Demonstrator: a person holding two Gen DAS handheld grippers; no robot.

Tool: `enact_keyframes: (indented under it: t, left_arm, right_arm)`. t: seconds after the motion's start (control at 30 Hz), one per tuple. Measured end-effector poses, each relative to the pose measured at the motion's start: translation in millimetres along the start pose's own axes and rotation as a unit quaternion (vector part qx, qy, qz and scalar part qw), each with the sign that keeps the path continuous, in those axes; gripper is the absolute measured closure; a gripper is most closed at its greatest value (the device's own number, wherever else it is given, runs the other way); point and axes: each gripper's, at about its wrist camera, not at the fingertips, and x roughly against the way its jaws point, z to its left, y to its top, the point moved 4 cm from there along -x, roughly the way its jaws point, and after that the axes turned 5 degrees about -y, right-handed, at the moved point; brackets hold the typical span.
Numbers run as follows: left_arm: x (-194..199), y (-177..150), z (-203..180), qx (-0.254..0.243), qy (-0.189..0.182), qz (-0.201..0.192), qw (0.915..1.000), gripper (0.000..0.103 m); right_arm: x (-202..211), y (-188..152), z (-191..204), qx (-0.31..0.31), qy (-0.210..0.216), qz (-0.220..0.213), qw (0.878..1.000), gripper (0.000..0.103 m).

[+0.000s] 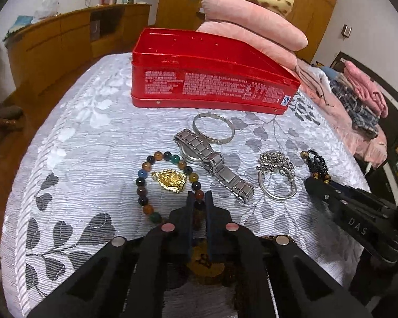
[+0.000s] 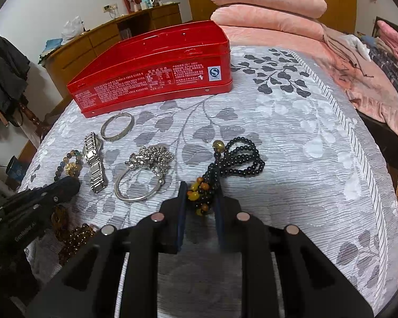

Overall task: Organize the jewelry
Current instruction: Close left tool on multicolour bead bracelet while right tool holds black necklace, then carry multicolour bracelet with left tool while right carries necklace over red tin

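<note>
Left wrist view: left gripper (image 1: pixel 199 198) pinching bead bracelet (image 1: pixel 156 180) at lower centre. Right gripper (image 2: pixel 201 196) clamping black bead necklace (image 2: pixel 236 156) at centre. Red tin (image 1: pixel 212 79) sitting upper centre. Watch (image 1: pixel 215 164), bangle (image 1: pixel 213 128), ring (image 1: pixel 277 182) lying outside; sorting barely starting.

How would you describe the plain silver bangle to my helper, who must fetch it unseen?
Find the red tin on the grey leaf-patterned bedspread. Directly in front of its long printed side lies the plain silver bangle, just beyond the steel watch. Unlike the other silver ring, it carries no chain or charms.
</note>
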Motion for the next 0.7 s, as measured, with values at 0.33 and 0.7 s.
enact_keyframes:
  t: [0.33,0.7]
  left_arm:
    - [31,3,8,0.011,-0.007,-0.036,0.9993,0.095]
    - [59,22,-1,0.005,-0.017,-0.081,0.9965,0.095]
  right_arm:
    - [14,-3,3,0.003,0.012,-0.007,1.000,0.088]
    - [44,14,18,0.027,0.017,-0.043,0.999,0.088]
